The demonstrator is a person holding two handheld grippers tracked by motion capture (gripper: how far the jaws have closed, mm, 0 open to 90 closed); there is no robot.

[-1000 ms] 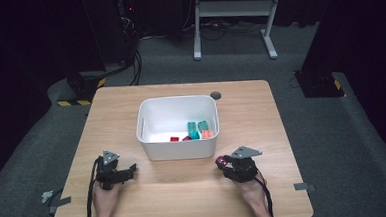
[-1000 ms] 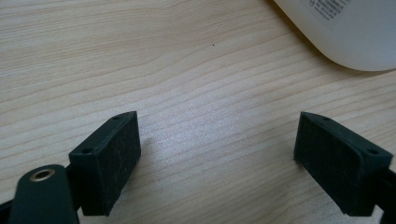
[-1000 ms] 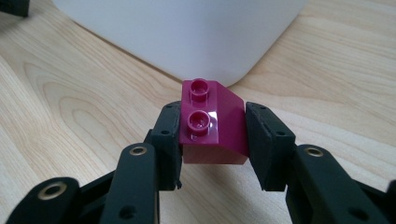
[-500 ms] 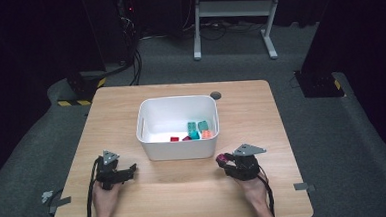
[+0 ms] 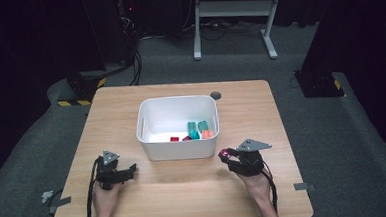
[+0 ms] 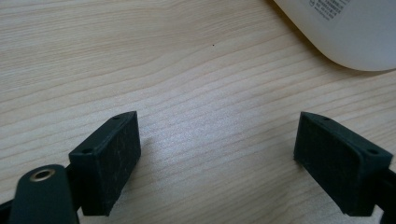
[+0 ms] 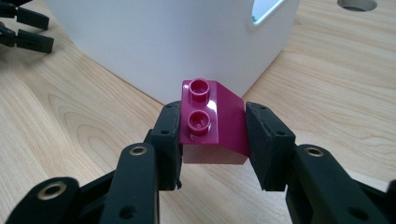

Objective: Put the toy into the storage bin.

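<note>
In the high view the right gripper (image 5: 227, 155) sits at the lower right of the wooden table (image 5: 261, 115), just outside the near right corner of the white bin (image 5: 179, 149), with a small magenta brick (image 5: 224, 152) at its tip. The right gripper view shows the grip closely: the two black pads press on the sides of the magenta brick (image 7: 212, 122) at the centre of the frame — a sloped piece with two round studs on its top, one behind the other, and a slanted face falling away to the right. The brick is clamped between the jaws of the right gripper (image 7: 212, 140), and the white bin (image 7: 154, 42) rises right behind it, filling the upper middle of that frame; a handle cutout shows at its upper right edge. The left gripper (image 5: 128, 170) rests at the lower left of the high view, held in a hand (image 5: 105, 195) near the table's front edge, a little apart from the bin's near left corner. In the left gripper view the jaws of the left gripper (image 6: 217, 154) stand wide apart with bare wood grain between them — nothing is held — and a rounded corner of the white bin (image 6: 345, 32) shows at the upper right. Inside the bin, toward its right side in the high view, lie a teal brick (image 5: 196, 128), an orange brick (image 5: 207, 134) and a red brick (image 5: 174, 138).
</note>
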